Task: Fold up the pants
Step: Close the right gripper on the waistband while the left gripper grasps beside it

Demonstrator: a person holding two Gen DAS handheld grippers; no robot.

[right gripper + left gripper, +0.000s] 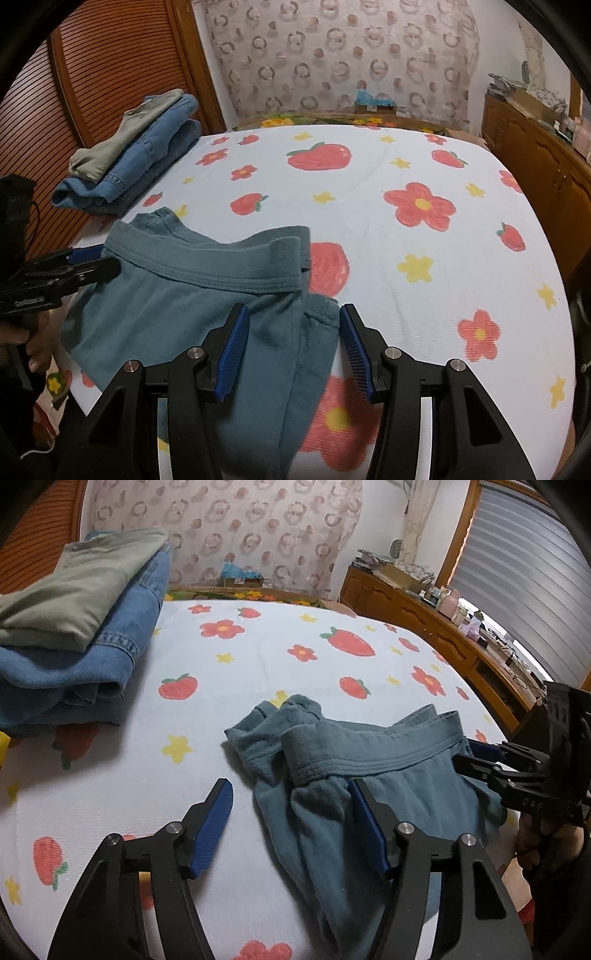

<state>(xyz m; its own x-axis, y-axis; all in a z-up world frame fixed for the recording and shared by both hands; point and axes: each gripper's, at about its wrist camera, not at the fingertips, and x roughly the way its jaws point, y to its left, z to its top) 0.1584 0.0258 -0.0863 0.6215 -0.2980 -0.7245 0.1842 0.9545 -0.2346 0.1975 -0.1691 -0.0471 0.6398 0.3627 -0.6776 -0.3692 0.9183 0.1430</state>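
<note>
We see left gripper [290, 794] released, jaws spread, teal pants [369, 775] bunched between. Right gripper [293, 321] likewise released over waistband corner. Pants lie near bed [388, 177] edge; folded jeans stack [74, 646] well apart, nothing blocking.

Soft, even indoor light fills the room, brightest on the white bedsheet [369, 206]. Daylight leaks through the blinds [532, 583] at far right. Shadows are faint. Fisheye bending curves every edge, with dark corners; nothing looks noticeably blurred.
</note>
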